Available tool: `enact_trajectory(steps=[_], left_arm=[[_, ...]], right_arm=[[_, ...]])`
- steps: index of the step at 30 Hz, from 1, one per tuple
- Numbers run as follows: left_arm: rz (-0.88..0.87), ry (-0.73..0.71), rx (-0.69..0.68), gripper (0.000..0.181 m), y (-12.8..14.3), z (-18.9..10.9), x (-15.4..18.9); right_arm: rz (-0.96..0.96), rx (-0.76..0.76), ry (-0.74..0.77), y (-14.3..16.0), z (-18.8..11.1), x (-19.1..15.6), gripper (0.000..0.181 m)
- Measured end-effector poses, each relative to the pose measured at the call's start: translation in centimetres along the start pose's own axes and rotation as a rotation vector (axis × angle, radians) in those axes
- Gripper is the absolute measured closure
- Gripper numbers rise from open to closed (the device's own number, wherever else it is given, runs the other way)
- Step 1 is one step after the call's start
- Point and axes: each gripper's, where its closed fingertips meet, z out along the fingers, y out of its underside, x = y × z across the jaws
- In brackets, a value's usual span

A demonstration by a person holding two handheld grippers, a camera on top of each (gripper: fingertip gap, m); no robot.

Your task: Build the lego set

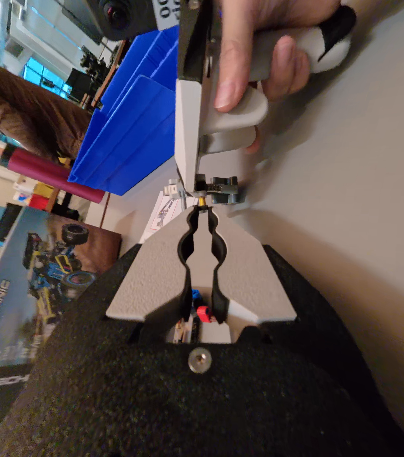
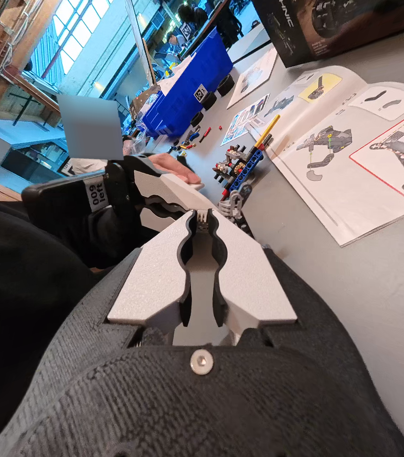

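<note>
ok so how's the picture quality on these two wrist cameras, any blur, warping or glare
Left wrist view: tilted sideways, fisheye-bent at the edges; the set box is smeared, while the left gripper tips and small assembly are fairly sharp. Right wrist view: also tilted and warped; bright windows wash blue, the instruction booklet and right gripper read clearly.

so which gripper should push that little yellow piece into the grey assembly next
Left. The left hand-held gripper already pinches the small yellow pin against the grey lego assembly, which the right hand-held gripper steadies.
</note>
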Motion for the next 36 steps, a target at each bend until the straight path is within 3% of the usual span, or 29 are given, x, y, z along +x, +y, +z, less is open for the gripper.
enact_trajectory(steps=[4, 8, 13, 17, 20, 22, 24, 26, 29, 30, 32, 36], left_arm=[[-0.05, -0.011, 0.01, 0.177, 0.0, 0.0, -0.4], [-0.058, -0.014, 0.011, 0.177, -0.1, -0.1, -0.4], [-0.056, -0.016, 0.021, 0.177, -0.4, 0.0, -0.4], [-0.002, -0.012, 0.017, 0.177, 0.0, -0.2, 0.2], [0.085, -0.025, 0.021, 0.176, -0.1, -0.2, 0.5], [0.126, -0.022, 0.021, 0.176, -0.3, -0.1, 0.8], [0.146, -0.024, 0.023, 0.176, -0.4, 0.0, 1.0], [0.154, -0.018, 0.022, 0.176, -0.4, 0.1, 1.1], [0.161, -0.018, 0.027, 0.176, -0.4, 0.0, 1.2], [0.159, -0.016, 0.029, 0.176, -0.3, 0.0, 1.3], [0.156, -0.017, 0.032, 0.176, -0.4, -0.1, 1.2], [0.164, -0.001, 0.072, 0.176, -1.0, -0.1, 1.5]], right_arm=[[-0.016, 0.054, -0.004, -0.5, -0.1, 0.1, 0.172], [-0.067, 0.041, 0.053, -0.3, -0.7, 0.3, 0.155], [-0.118, 0.062, 0.063, -0.8, -1.0, 0.1, 0.181], [-0.205, 0.041, 0.095, -1.1, -2.6, -0.5, 0.16], [-0.39, -0.041, 0.244, -1.2, -4.1, 0.6, 0.164], [-0.526, -0.085, 0.314, -1.0, -4.0, 1.3, 0.157], [-0.532, -0.105, 0.278, -0.5, -2.9, 1.4, 0.152], [-0.543, -0.113, 0.207, 0.2, -1.9, 1.1, 0.162], [-0.582, -0.101, 0.22, 0.0, -1.5, 1.4, 0.166], [-0.592, -0.109, 0.218, 0.1, -1.4, 1.3, 0.166], [-0.606, -0.151, 0.242, 0.6, -1.7, 1.9, 0.148], [-0.641, -0.134, 0.247, 0.3, -1.9, 1.8, 0.154]])
